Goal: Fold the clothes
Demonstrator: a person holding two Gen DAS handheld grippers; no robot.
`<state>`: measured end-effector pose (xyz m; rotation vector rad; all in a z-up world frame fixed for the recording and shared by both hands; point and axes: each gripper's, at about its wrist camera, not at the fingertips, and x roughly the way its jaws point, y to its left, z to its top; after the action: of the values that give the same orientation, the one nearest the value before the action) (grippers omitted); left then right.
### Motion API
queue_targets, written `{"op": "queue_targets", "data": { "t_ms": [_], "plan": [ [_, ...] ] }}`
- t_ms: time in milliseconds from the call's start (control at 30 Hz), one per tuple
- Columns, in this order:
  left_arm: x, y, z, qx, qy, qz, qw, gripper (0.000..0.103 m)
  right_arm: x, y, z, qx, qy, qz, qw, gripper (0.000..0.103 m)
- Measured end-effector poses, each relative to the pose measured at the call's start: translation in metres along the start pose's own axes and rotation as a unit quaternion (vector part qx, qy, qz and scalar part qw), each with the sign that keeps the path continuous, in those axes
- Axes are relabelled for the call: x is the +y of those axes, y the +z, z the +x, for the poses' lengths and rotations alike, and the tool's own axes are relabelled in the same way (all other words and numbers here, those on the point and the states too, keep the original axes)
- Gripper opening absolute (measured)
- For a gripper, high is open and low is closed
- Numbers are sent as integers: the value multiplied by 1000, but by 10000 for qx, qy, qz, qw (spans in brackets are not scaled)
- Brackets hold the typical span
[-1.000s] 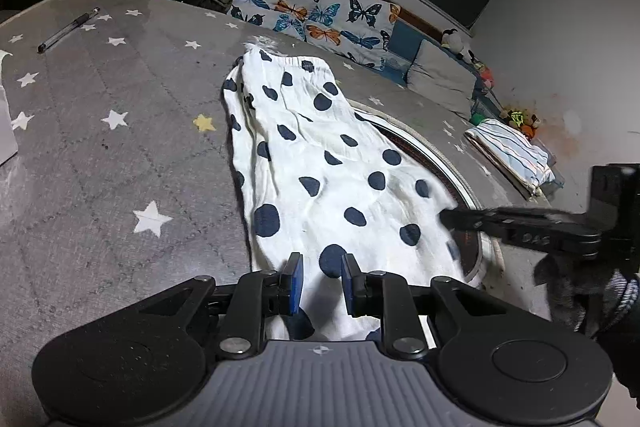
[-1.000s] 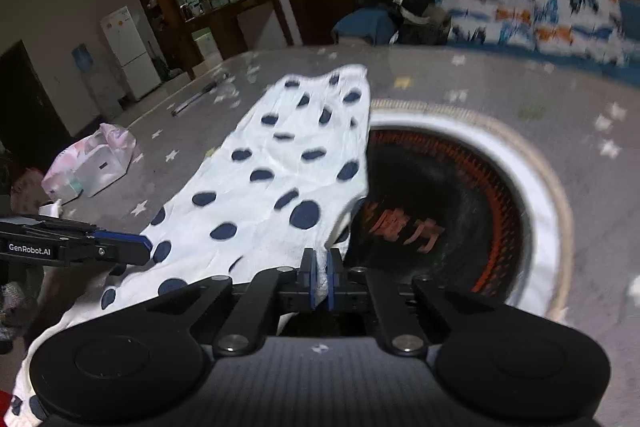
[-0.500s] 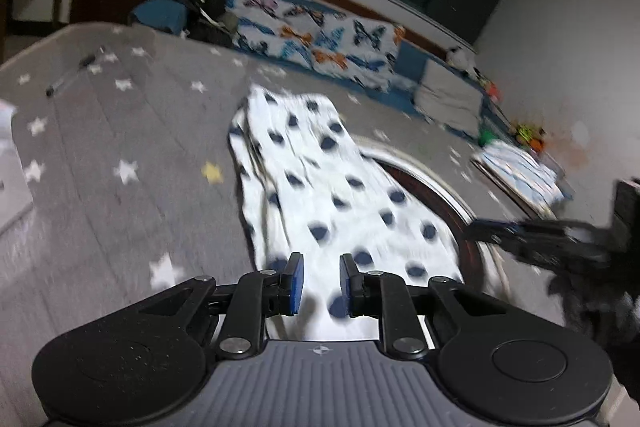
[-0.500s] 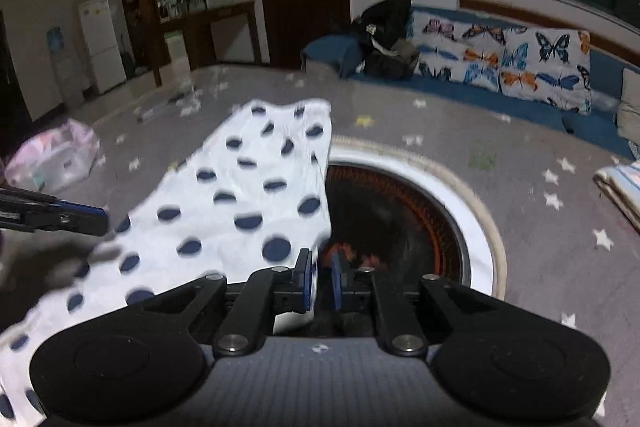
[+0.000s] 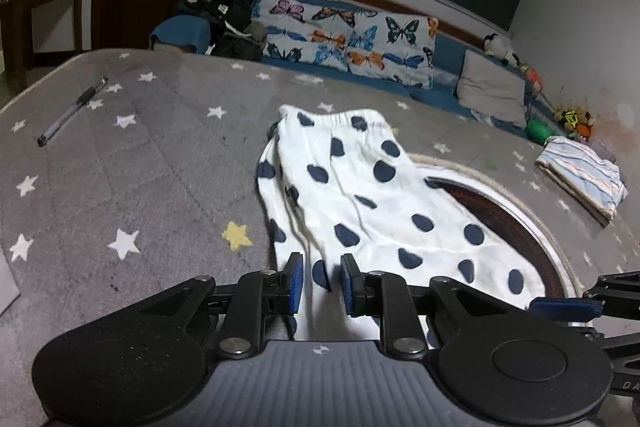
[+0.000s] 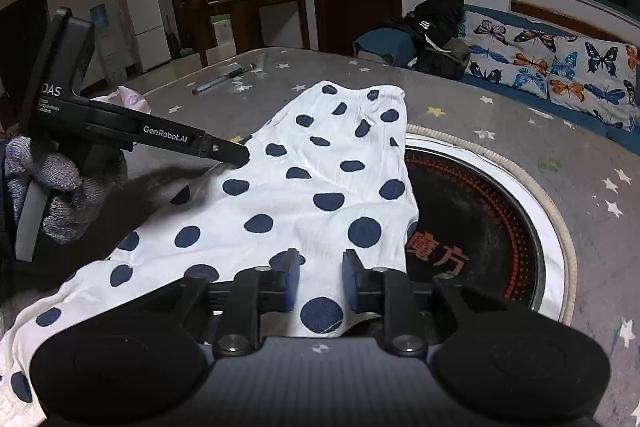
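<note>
- The spotted cloth (image 5: 372, 203) is lying flat on the grey star-print table (image 5: 120, 179), white with navy dots, elastic waistband at the far end. Its right edge hangs over a round black heater (image 6: 480, 219) sunk into the table.
- Left gripper (image 5: 320, 283): jaws are apart, and the near end of the cloth sits in the gap. The pads don't look like they're pressing on it, so I'd call it released, not grasping. In the right view you can see its tip (image 6: 236, 157) right at the cloth's left edge, with a gloved hand (image 6: 60, 187) on the handle.
- Right gripper (image 6: 318, 279): jaws are opening right now. The near corner of the cloth is between them, but there's clear space on both sides, so it's let go too.
- Other stuff around: a pen (image 5: 72, 111) well off to the far left of the table, a folded striped cloth (image 5: 580, 175) at the table's right edge, and a sofa (image 5: 360, 39) with butterfly cushions behind it all.
</note>
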<state>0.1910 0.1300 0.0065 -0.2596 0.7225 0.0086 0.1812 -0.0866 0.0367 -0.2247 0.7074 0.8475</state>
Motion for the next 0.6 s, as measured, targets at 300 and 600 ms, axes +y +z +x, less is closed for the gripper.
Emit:
{"op": "queue_targets", "data": {
  "t_ms": [300, 600],
  "plan": [
    [-2, -4, -1, -135, 35, 248, 9996, 5, -7, -2, 4, 29, -49, 103, 9999, 34],
    [0, 0, -13, -388, 168, 134, 9990, 4, -12, -8, 10, 120, -49, 198, 9997, 35]
  ]
}}
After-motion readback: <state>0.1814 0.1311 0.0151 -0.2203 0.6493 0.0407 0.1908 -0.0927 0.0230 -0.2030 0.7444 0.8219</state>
